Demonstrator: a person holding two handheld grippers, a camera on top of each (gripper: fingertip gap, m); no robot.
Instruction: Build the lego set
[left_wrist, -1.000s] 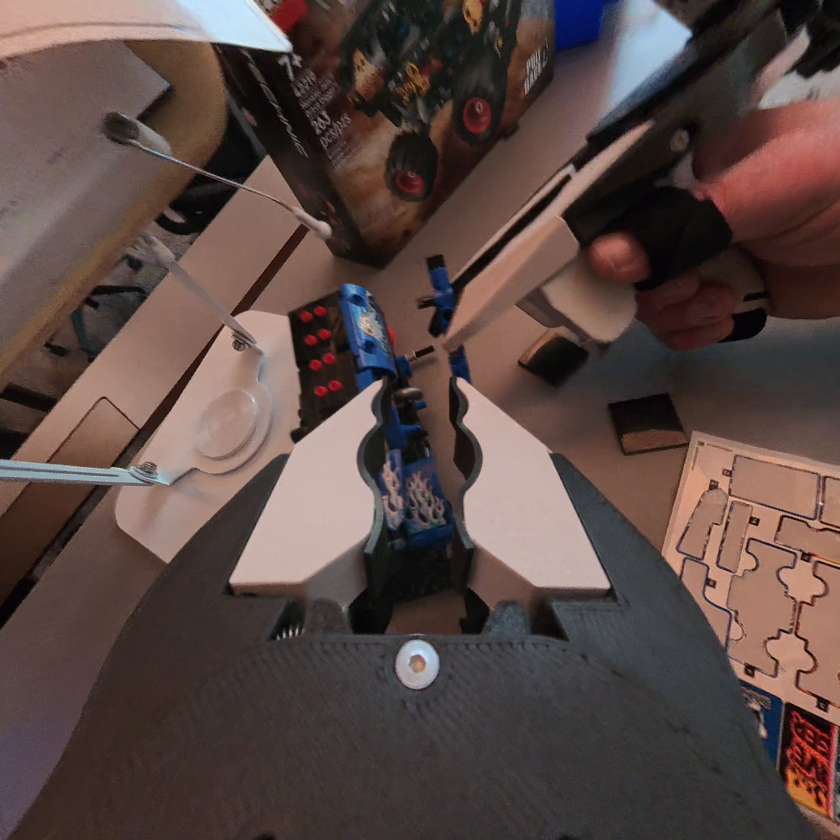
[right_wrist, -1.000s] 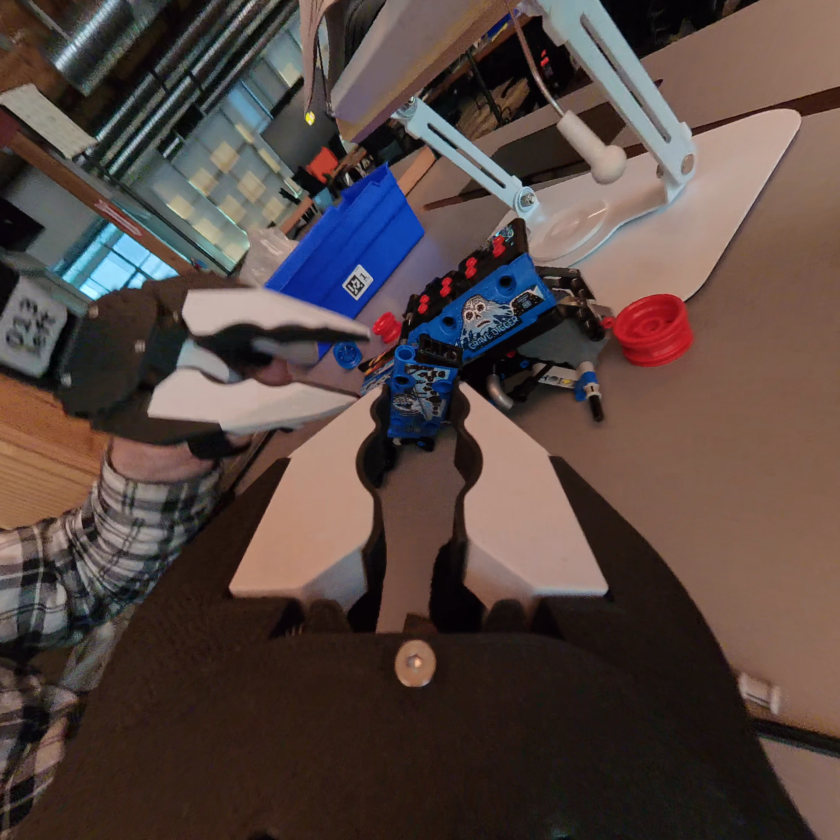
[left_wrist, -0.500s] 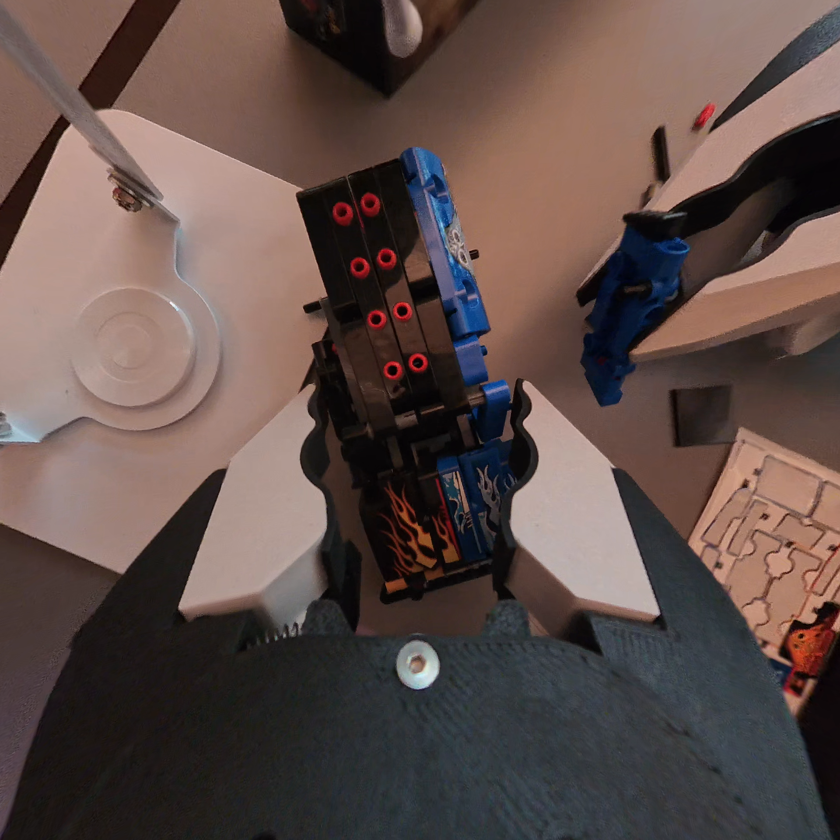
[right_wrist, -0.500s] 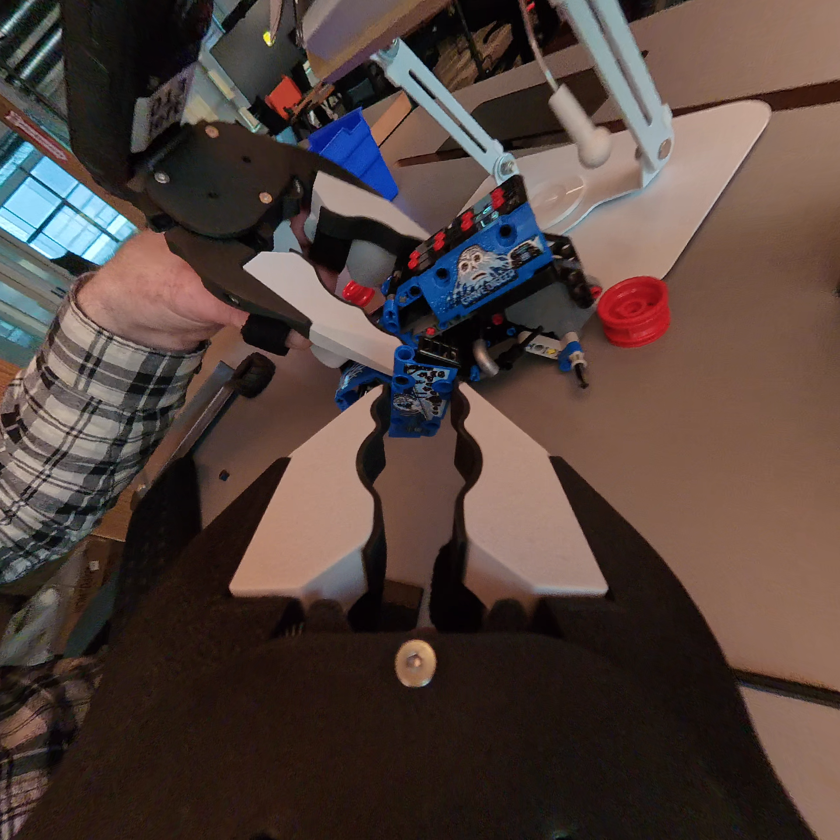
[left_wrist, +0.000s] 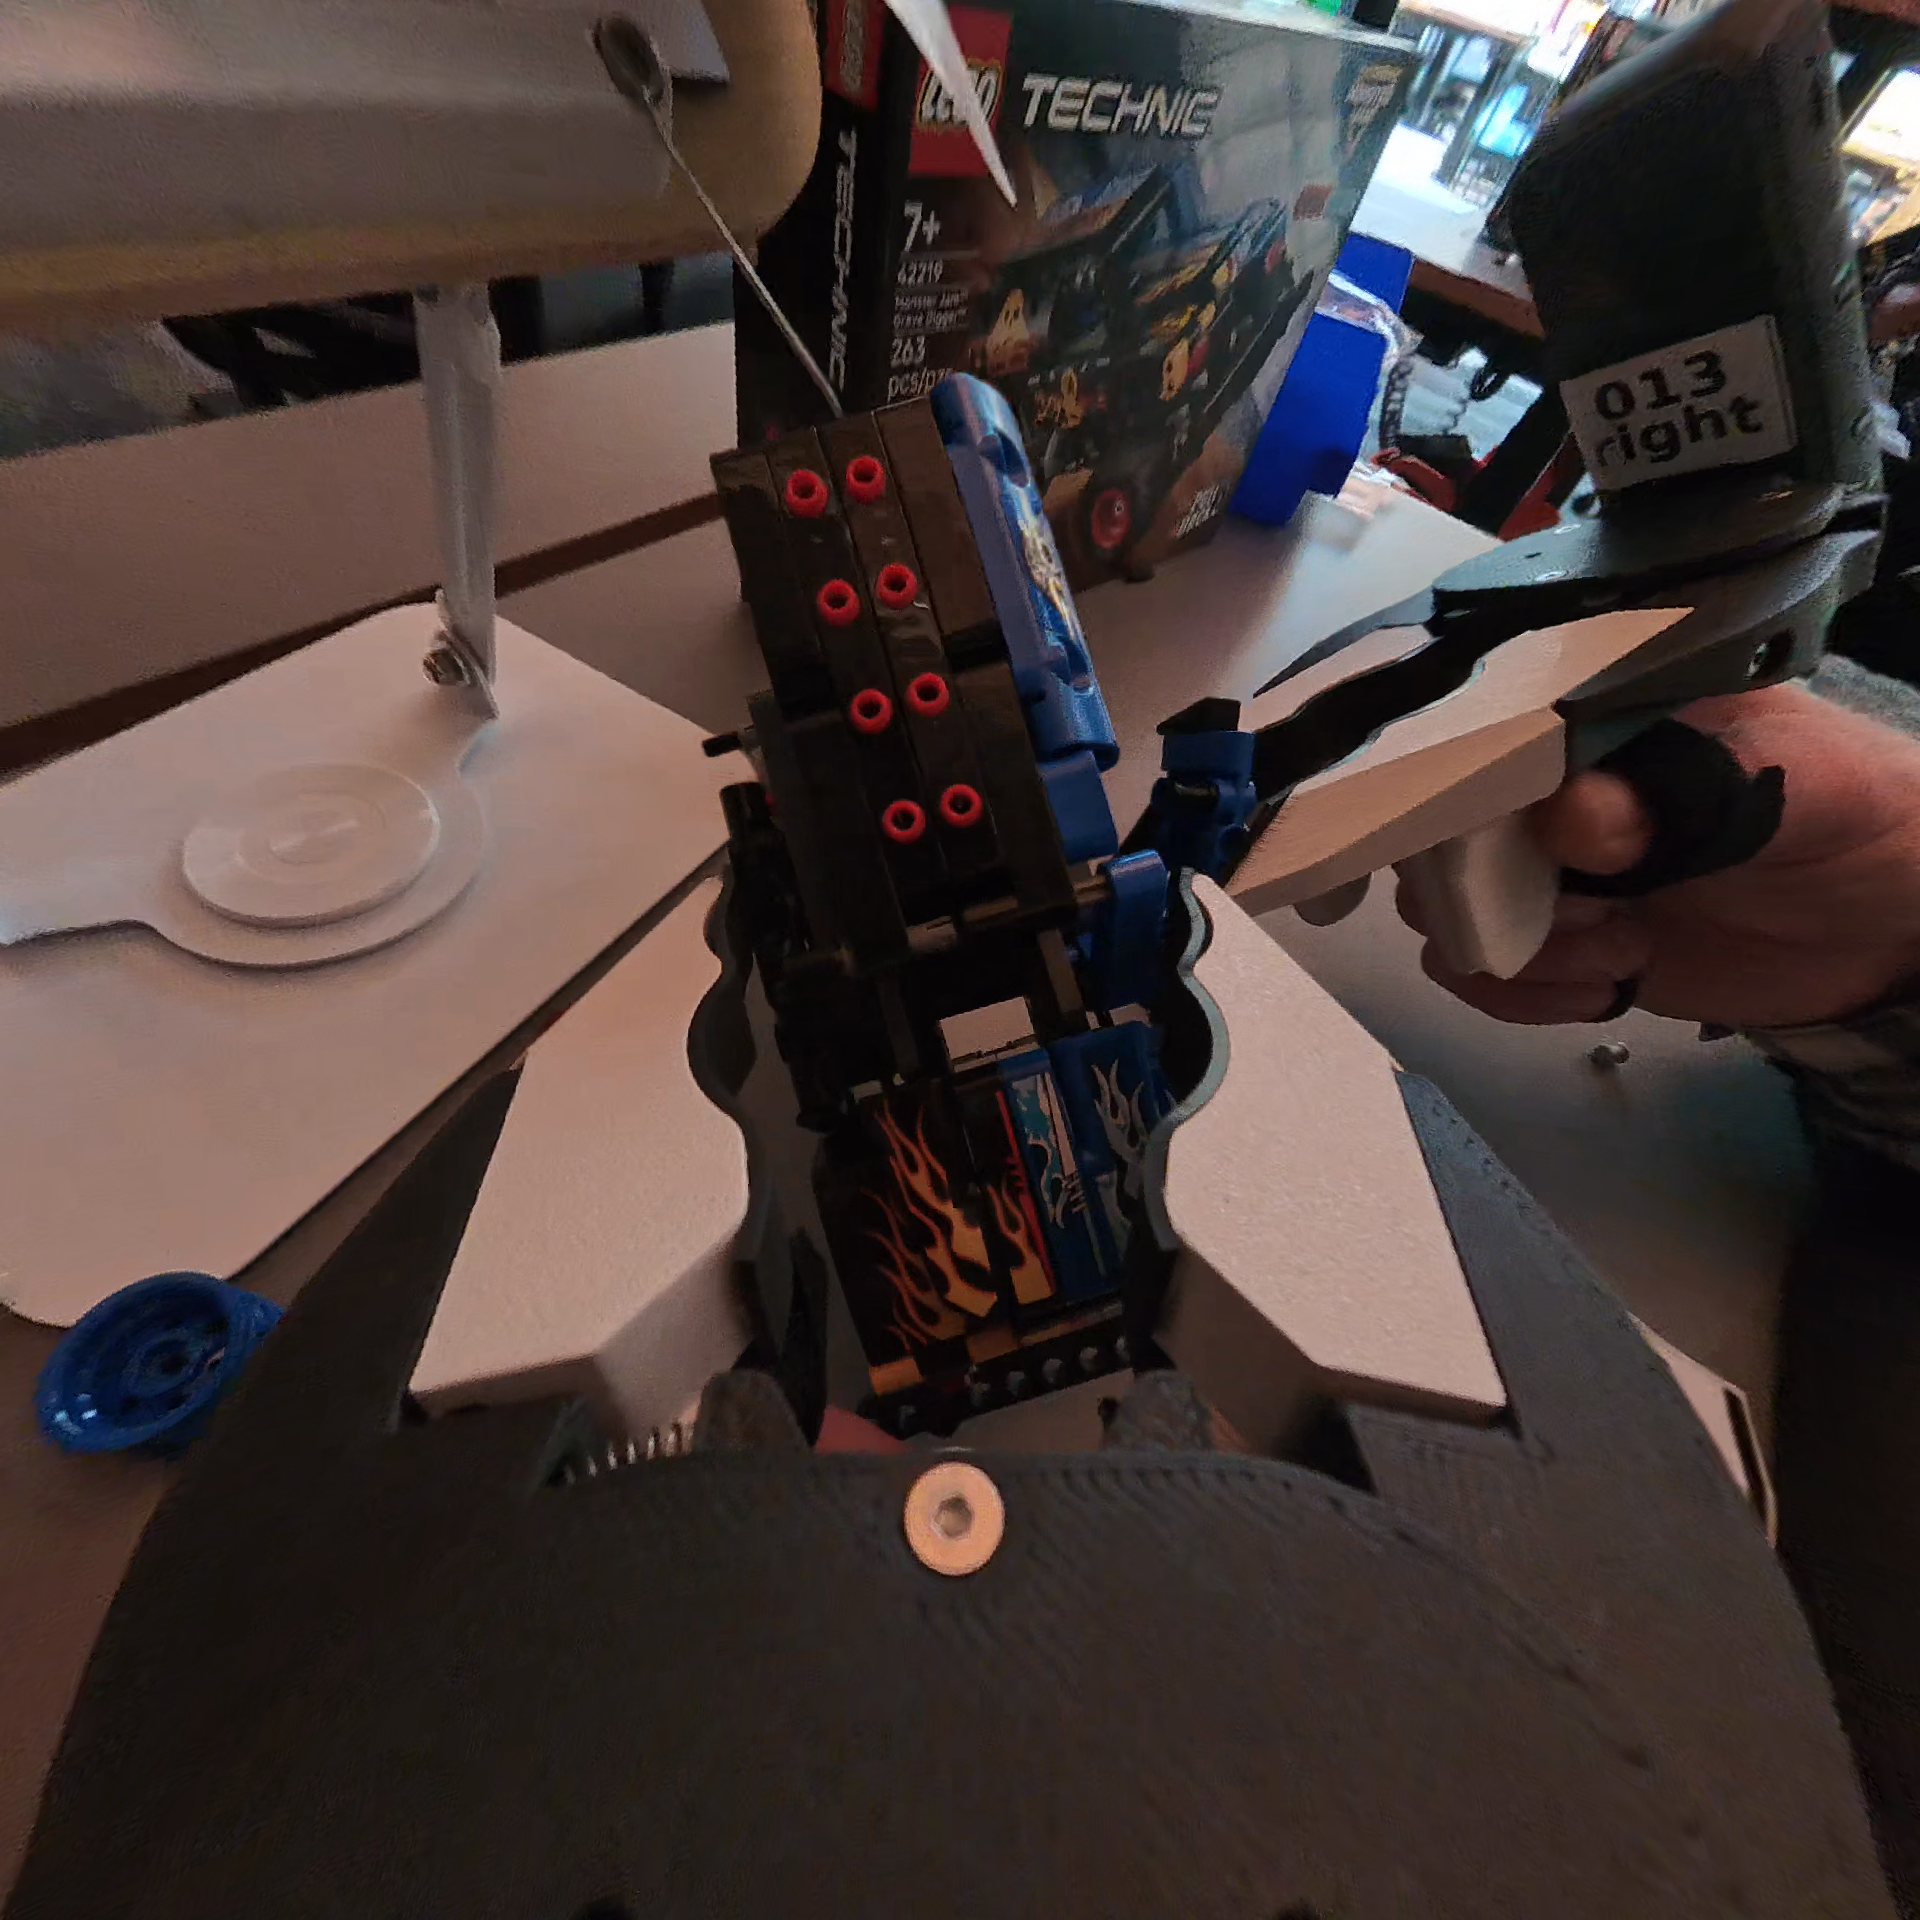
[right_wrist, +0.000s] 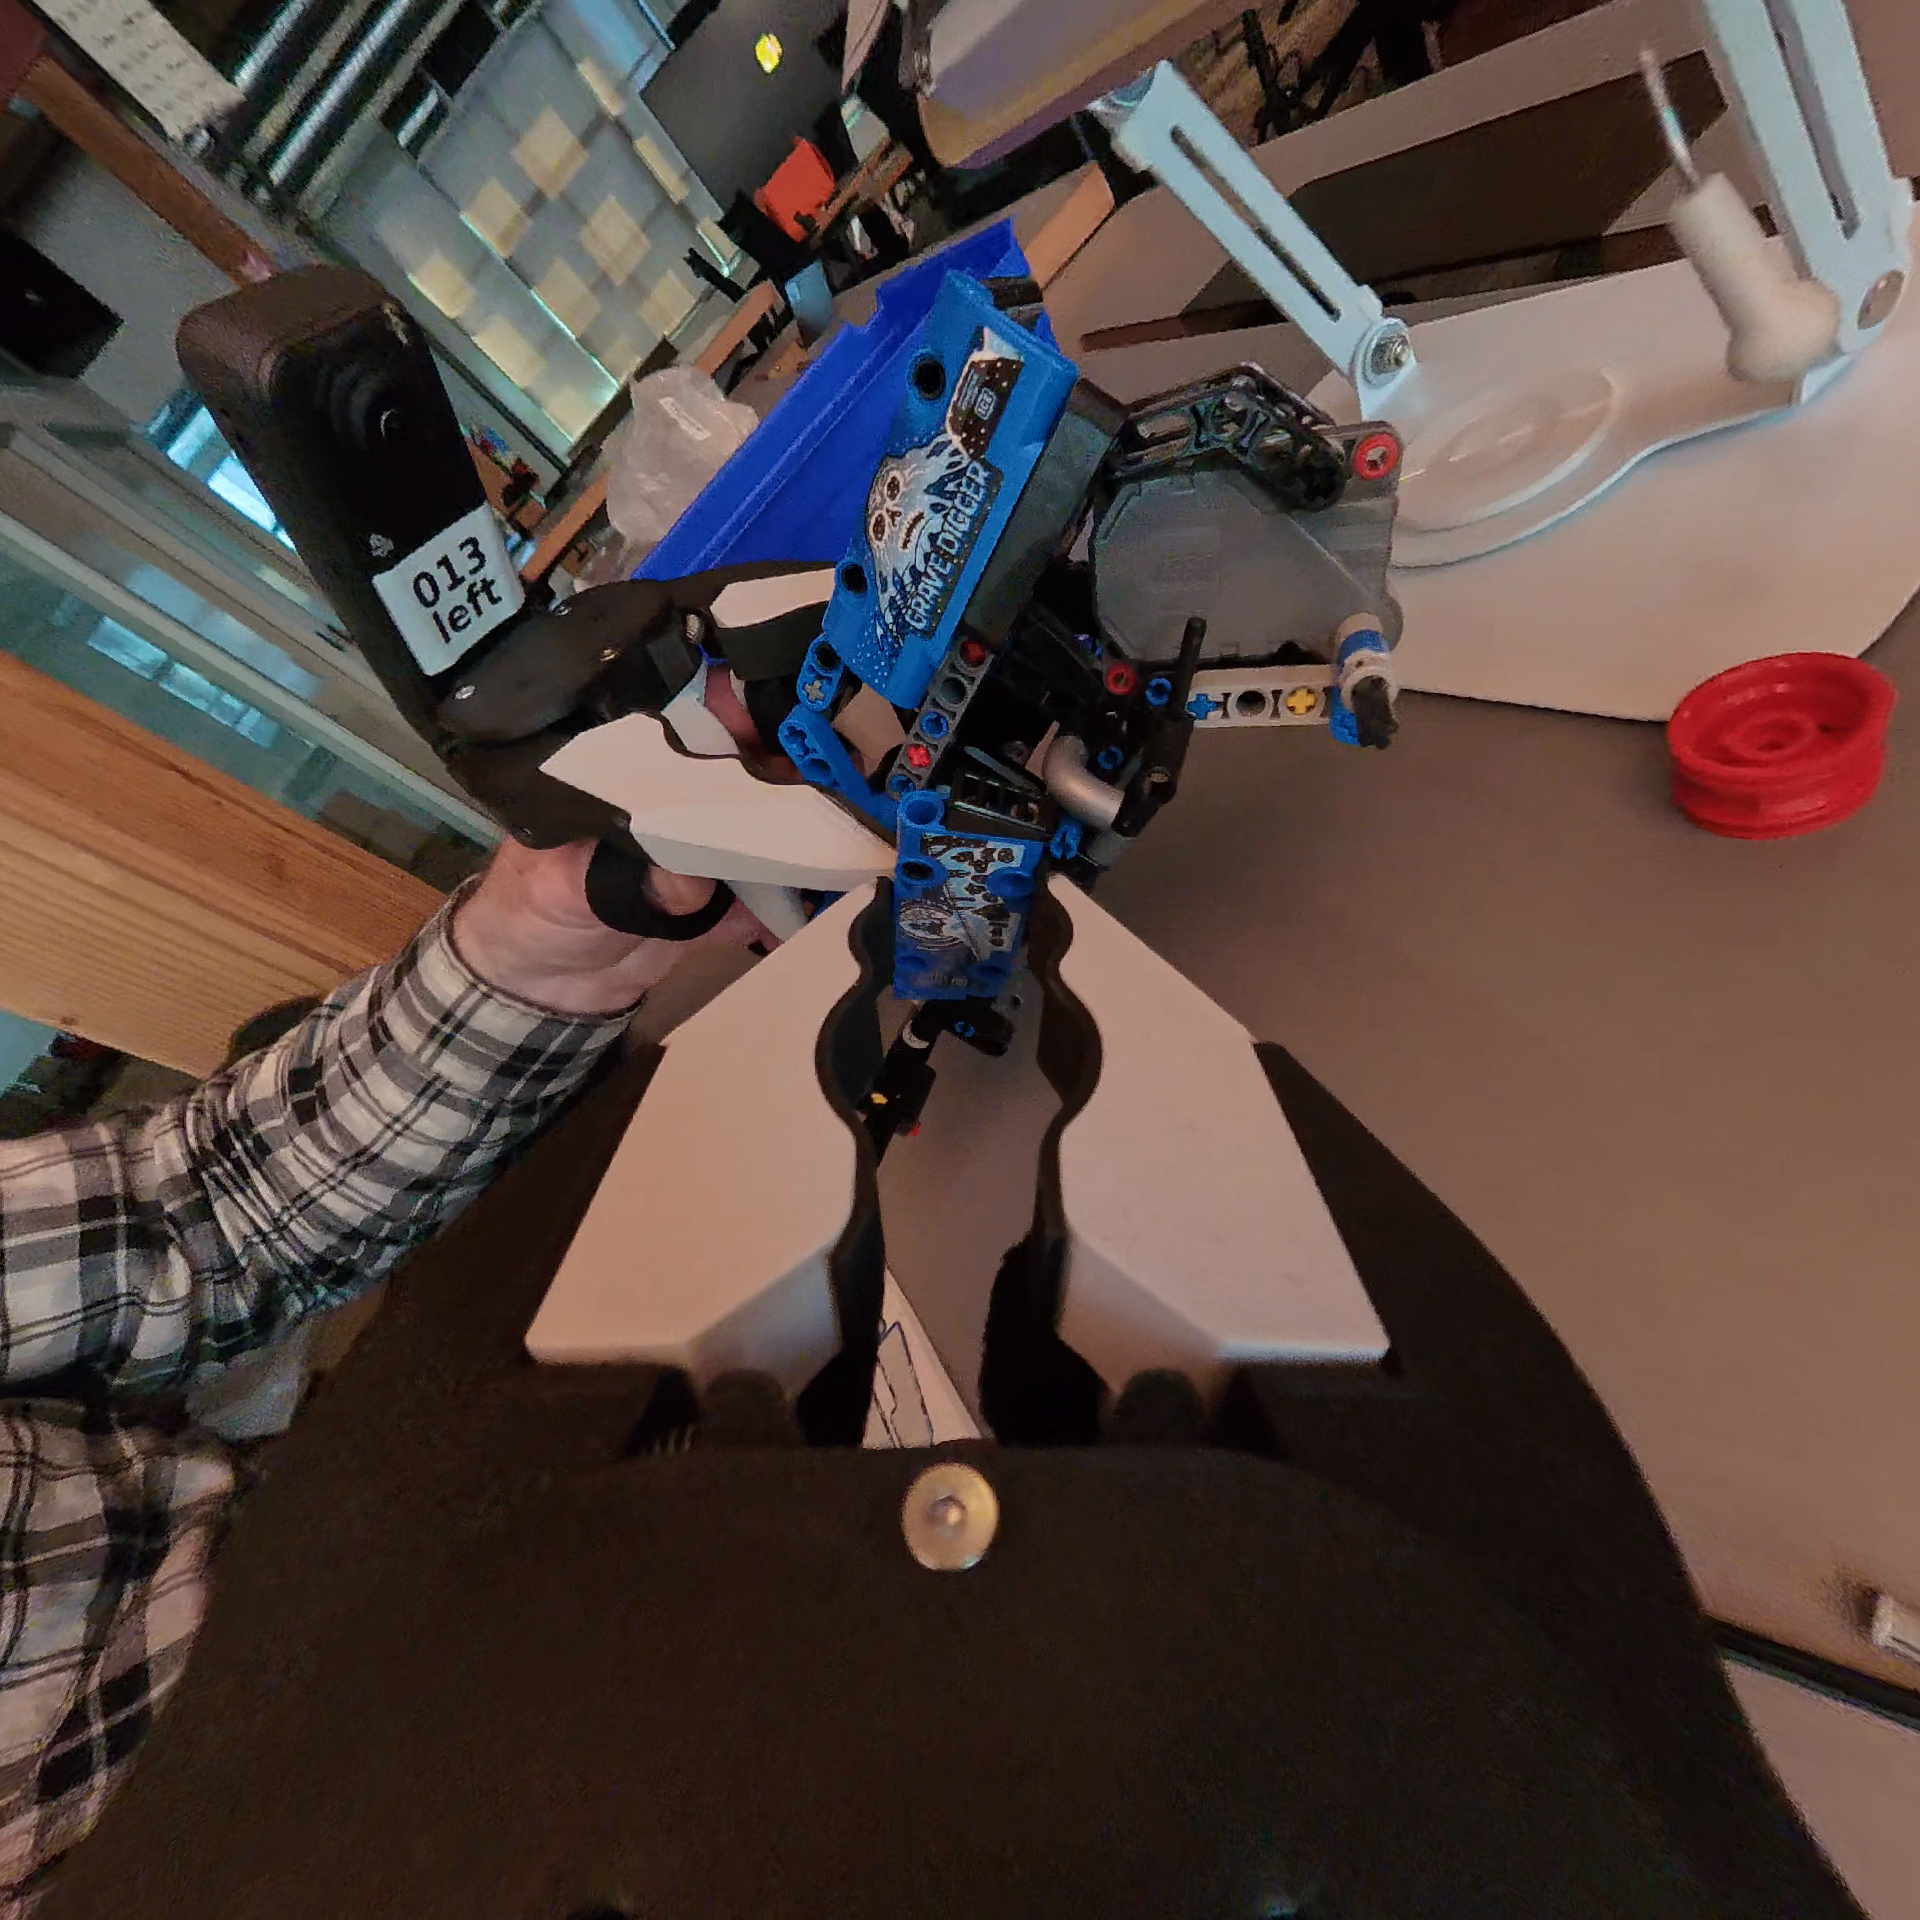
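Bin (right_wrist: 831, 457) behind lego truck (right_wrist: 1039, 623)

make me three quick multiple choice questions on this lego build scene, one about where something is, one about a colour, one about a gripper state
1. Where does the loose red wheel rim lie?
A. on the table right of the truck body
B. inside the blue bin
C. between the right gripper's fingers

2. What colour are the pin ends on the truck body's black panels?
A. yellow
B. red
C. white

3. What is the right gripper doing?
A. hanging open and empty
B. shut on the blue stickered panel
C. gripping the red rim

Answers: 1 A, the rim rests on the bare table beside the build. 2 B, eight red ends show in the left wrist view. 3 B, its fingertips pinch the panel's sides.
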